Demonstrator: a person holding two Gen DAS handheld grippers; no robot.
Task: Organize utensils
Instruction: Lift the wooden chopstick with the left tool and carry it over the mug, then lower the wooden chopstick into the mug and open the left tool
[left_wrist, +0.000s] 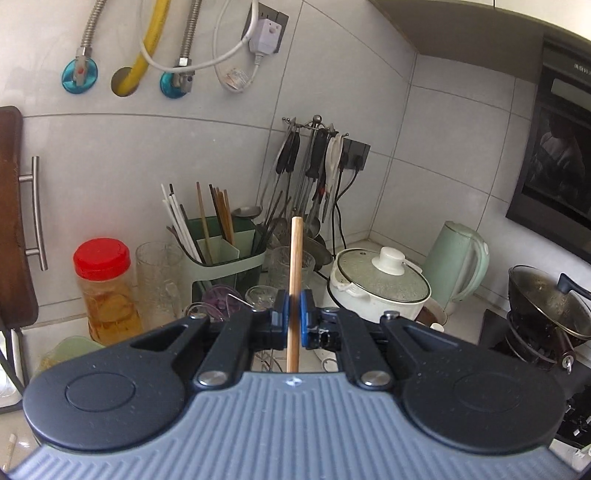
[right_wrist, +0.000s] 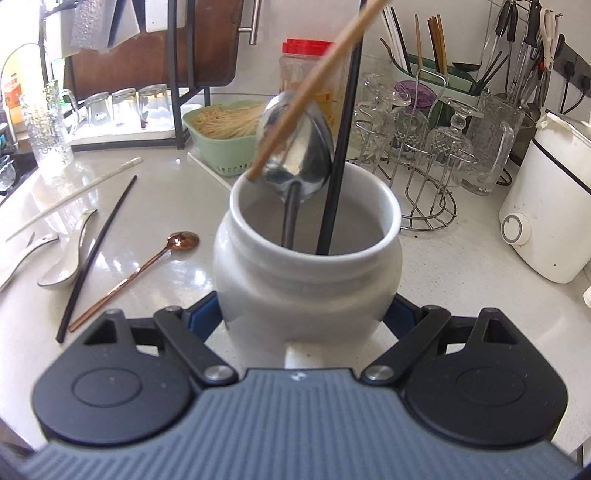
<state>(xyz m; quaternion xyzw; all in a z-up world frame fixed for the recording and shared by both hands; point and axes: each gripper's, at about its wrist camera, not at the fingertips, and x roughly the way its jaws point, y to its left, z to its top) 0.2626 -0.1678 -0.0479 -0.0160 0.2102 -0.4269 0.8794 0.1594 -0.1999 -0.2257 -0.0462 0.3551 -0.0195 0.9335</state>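
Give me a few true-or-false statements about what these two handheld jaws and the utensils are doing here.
1. The left gripper is shut on a wooden chopstick. True.
2. The right gripper hangs free, holding nothing. False: it clasps the white jar.
3. The jar is empty. False: a metal spoon and a black chopstick stand in it.
4. A copper-coloured spoon lies on the counter. True.
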